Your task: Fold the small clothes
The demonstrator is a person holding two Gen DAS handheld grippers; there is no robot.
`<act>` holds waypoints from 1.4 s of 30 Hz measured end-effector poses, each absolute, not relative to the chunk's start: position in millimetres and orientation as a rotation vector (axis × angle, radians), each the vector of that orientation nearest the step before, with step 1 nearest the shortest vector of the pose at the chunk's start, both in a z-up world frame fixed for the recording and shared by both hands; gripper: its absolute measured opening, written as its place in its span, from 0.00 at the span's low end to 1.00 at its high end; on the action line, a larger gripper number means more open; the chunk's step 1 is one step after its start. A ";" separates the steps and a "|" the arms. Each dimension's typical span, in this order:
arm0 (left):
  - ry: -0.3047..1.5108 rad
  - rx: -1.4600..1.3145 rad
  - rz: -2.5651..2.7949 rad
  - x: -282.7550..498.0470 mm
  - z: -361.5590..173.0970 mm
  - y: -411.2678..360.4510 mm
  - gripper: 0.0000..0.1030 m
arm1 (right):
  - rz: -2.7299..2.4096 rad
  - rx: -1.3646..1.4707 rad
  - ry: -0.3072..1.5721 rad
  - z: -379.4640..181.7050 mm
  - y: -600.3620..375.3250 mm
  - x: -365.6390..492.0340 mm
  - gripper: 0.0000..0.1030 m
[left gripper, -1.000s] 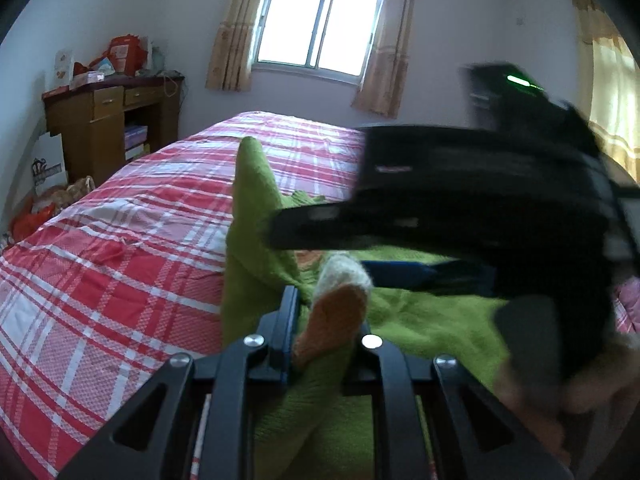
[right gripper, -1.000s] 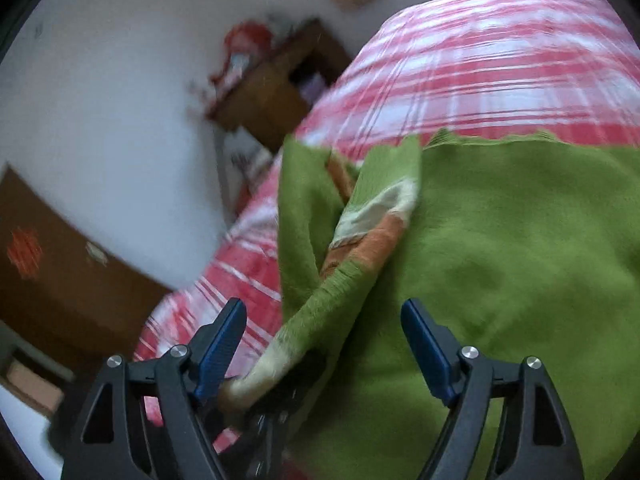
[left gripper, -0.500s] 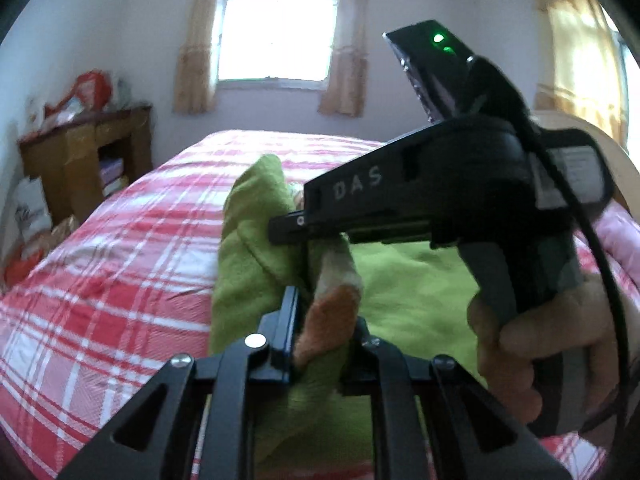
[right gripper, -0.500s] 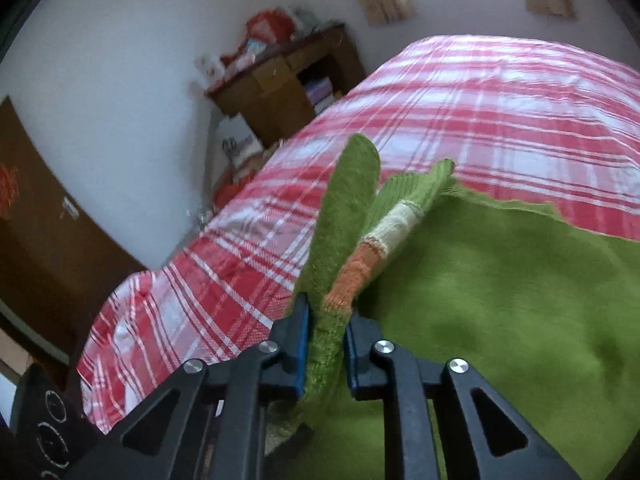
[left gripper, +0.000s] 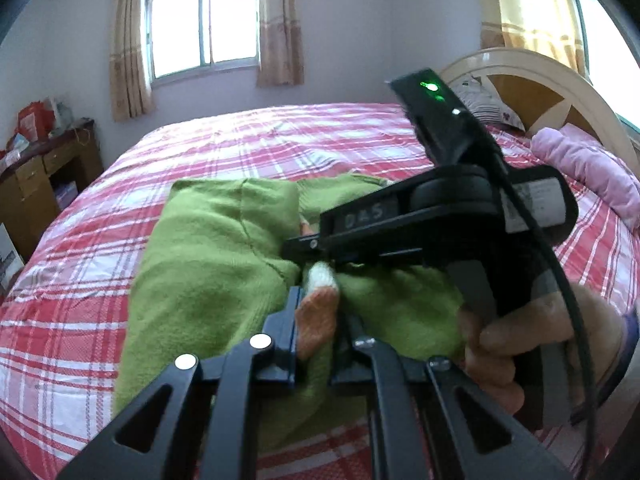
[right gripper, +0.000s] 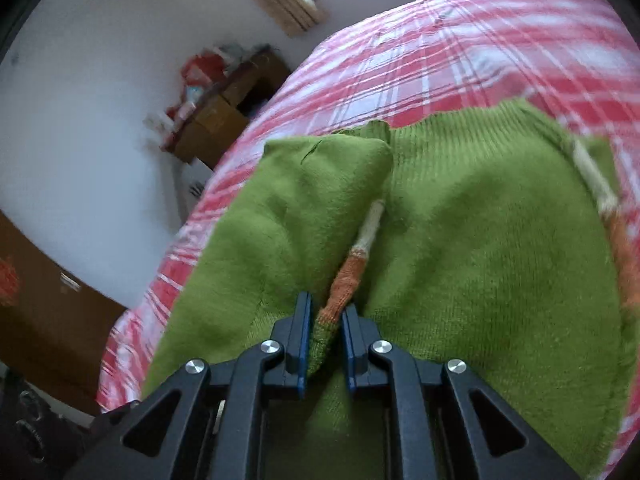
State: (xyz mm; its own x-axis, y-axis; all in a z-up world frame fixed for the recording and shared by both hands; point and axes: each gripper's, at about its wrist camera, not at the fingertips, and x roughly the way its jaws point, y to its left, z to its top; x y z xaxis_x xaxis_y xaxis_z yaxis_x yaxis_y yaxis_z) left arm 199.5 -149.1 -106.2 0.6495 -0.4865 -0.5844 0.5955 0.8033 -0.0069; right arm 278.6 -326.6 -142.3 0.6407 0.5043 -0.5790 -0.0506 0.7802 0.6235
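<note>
Both tongs, the left gripper (left gripper: 318, 326) and right gripper (right gripper: 325, 334), clamp nearly shut on the fuzzy green knit sweater's (right gripper: 480, 260) orange-and-cream striped sleeve cuff (right gripper: 347, 276) (toward twelve o'clock of each), probably to carry it across the body; the red plaid bedspread (left gripper: 100, 280) lies beneath.

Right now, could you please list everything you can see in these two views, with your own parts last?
sweater: one, green with an orange and white cuff, spread on the bed, one sleeve folded across it.
bed cover: one, red and white plaid, under the sweater.
headboard: one, cream and wood, far right of the bed.
pink bundle: one, by the headboard.
pillow: one, pale and patterned, by the headboard.
desk: one, brown wood, left of the bed, red and white items on top.
window: one, bright, tan curtains either side.
left gripper: black, shut on the cuff.
right gripper: black with blue pads, shut on the same sleeve.
hand: one, holding the right gripper's handle.
</note>
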 end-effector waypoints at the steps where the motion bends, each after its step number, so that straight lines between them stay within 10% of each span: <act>1: 0.611 0.190 -0.618 199.4 -106.2 -148.4 0.10 | 0.341 0.616 0.816 -143.4 -328.1 278.5 0.13; 8: 0.614 0.222 -0.603 195.4 -109.6 -157.2 0.10 | 0.341 0.682 0.830 -142.6 -330.4 279.6 0.14; 13: 0.623 0.214 -0.600 197.7 -110.9 -157.6 0.10 | 0.310 0.686 0.809 -127.3 -331.6 292.8 0.53; 15: 0.626 0.216 -0.598 198.0 -110.6 -158.4 0.10 | 0.334 0.630 0.816 -123.7 -321.6 300.5 0.53; 20: 0.632 0.203 -0.591 200.9 -107.5 -160.4 0.10 | 0.317 0.480 0.837 -112.8 -312.5 302.2 0.13; 30: 0.554 0.180 -0.736 188.2 -77.1 -219.7 0.10 | 0.282 0.363 0.727 -58.1 -370.4 278.9 0.11; 42: 0.651 0.247 -0.792 178.6 -104.1 -279.5 0.10 | 0.150 0.435 0.801 -117.0 -445.9 262.0 0.11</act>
State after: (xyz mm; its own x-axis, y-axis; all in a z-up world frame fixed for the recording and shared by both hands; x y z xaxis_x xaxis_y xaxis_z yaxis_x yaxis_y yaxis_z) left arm 178.6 -279.5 -104.1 0.5212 -0.5801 -0.6260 0.7267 0.6863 -0.0309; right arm 262.0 -445.9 -117.0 0.6913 0.2912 -0.6614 0.0327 0.9017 0.4312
